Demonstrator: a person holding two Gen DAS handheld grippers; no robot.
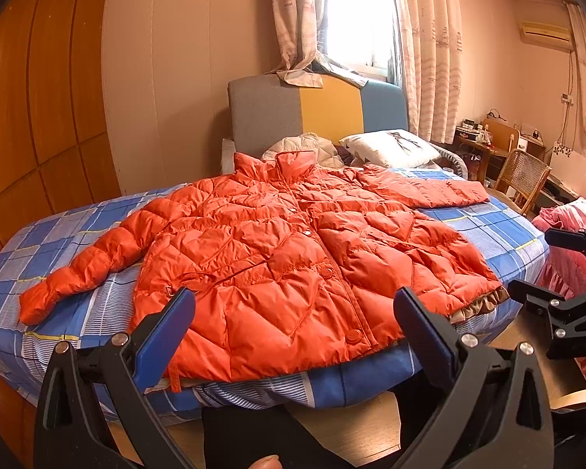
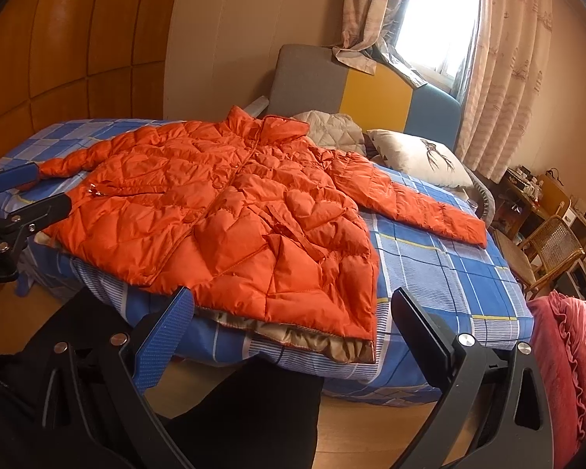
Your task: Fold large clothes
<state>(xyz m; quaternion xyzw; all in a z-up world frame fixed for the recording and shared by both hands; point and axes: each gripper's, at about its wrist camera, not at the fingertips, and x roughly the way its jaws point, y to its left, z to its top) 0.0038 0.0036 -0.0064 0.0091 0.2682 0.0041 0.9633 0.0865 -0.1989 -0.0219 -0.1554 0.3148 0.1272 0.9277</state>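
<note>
1. Bed [image 1: 488, 226] with a blue checked sheet fills the middle of the room.
2. Orange quilted jacket [image 1: 277, 258] lies flat on the bed, front up and buttoned, both sleeves spread outward, hem at the near edge.
3. White pillow [image 1: 390, 147] sits by the headboard, beyond the collar.
4. Left tongs [image 1: 295, 312] hang apart before the hem, holding nothing.
5. Right tongs [image 2: 291, 314] likewise stand apart, empty, near the hem's corner.

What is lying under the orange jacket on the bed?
Under the orange jacket lies the blue checked sheet; its tan lining peeks out at the hem. Anything beneath its middle is covered.
</note>
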